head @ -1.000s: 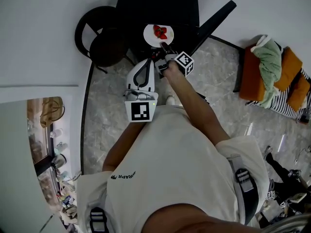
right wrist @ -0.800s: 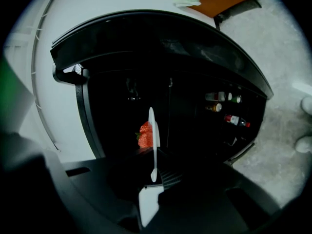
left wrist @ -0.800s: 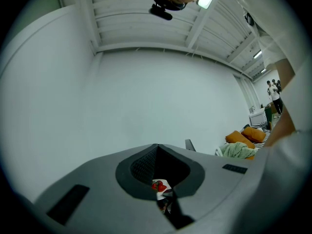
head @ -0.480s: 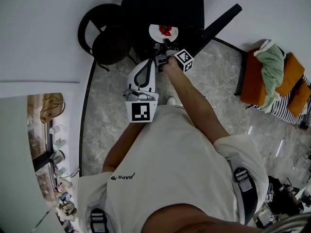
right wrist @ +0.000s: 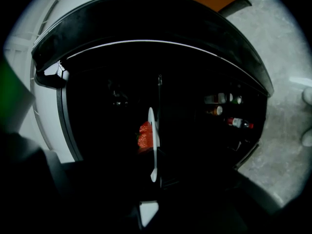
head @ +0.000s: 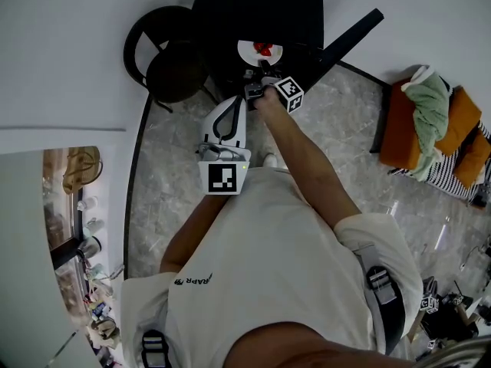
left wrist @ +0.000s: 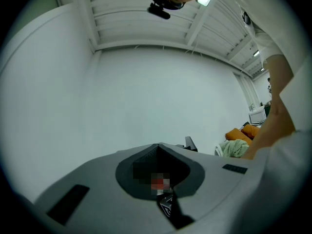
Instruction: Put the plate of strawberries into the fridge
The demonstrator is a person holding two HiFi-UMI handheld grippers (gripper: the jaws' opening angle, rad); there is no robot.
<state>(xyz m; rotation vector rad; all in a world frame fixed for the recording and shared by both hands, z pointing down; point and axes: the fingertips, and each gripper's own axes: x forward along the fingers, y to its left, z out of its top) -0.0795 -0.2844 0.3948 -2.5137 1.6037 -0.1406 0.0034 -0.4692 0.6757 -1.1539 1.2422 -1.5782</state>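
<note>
A white plate (head: 253, 54) with red strawberries (head: 263, 49) hangs at the dark mouth of the black fridge (head: 257, 6). My right gripper (head: 262, 73) is shut on the plate's near rim. In the right gripper view the plate (right wrist: 151, 130) shows edge-on, upright in the picture, with the strawberries (right wrist: 145, 134) on its left face and the black interior behind. My left gripper (head: 235, 100) hangs lower and to the left, level, its grey jaws (left wrist: 158, 147) together with nothing between them.
The fridge door (head: 349, 33) stands open to the right, with bottles (right wrist: 229, 110) on its inner shelf. A black round stool (head: 165, 60) stands left of the fridge. Orange cushions with clothes (head: 430, 121) lie at the right on the grey marble floor (head: 345, 129).
The right gripper has carried the plate a little farther in toward the fridge. The left gripper has stayed where it was.
</note>
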